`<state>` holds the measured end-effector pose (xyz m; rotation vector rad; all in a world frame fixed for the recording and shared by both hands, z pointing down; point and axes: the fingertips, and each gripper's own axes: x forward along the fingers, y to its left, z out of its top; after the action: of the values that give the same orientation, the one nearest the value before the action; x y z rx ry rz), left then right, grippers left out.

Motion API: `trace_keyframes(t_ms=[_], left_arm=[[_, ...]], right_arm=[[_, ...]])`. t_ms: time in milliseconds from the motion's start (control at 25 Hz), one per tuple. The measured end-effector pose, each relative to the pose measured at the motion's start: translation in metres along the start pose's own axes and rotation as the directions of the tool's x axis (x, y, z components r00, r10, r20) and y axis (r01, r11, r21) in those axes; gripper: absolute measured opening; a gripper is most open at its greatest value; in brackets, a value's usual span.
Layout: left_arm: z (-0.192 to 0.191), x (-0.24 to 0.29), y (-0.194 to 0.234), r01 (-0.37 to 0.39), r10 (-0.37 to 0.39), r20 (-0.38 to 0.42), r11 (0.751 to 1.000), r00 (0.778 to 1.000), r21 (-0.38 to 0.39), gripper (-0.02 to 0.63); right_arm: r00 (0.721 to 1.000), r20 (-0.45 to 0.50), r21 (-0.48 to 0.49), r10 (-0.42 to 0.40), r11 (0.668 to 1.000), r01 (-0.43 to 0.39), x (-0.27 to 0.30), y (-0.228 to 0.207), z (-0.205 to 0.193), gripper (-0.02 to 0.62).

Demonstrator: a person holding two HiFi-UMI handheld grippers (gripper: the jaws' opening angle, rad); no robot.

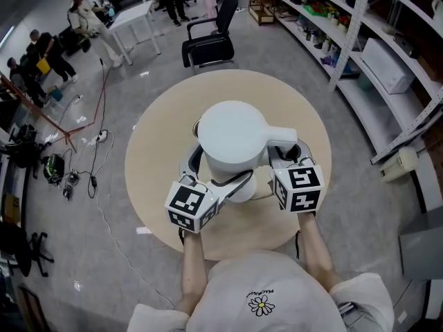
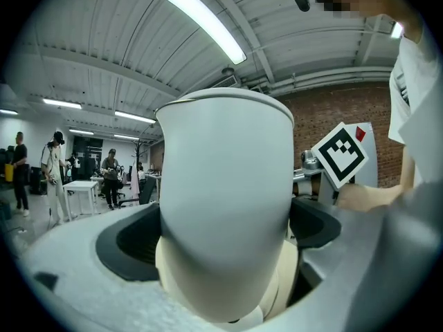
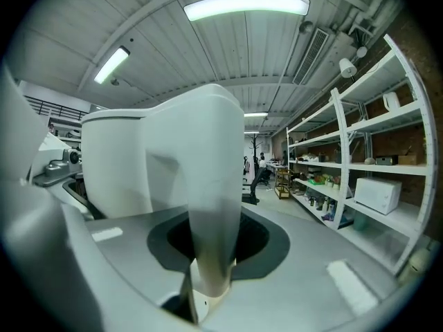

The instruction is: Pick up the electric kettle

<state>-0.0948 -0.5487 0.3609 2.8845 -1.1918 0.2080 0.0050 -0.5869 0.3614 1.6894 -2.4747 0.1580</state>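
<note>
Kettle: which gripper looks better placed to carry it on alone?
Right, probably. The right gripper clamps the handle; the left gripper only pinches the kettle by its rounded body.

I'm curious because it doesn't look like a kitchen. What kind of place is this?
Probably a workshop or lab-style office: tall metal shelves of supplies, an office chair, and trailing cables.
</note>
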Motion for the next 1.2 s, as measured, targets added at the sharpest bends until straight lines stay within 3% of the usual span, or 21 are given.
trace_keyframes(t_ms=[320,1200], left_arm=[[0.019,-0.007,-0.011,-0.011,0.011,0.015,1.000,1.000,-0.002,0.583],[0.029,-0.018,-0.015,-0.025,0.025,0.041,1.000,0.999,0.009,0.583]], right_arm=[[0.999,0.036,-0.014,0.004,1.000,-0.003,-0.017,-0.001,0.021,0.084],[0.997,0.080,-0.024,0.010,1.000,-0.008,-0.027,0.006,0.032,0.084]])
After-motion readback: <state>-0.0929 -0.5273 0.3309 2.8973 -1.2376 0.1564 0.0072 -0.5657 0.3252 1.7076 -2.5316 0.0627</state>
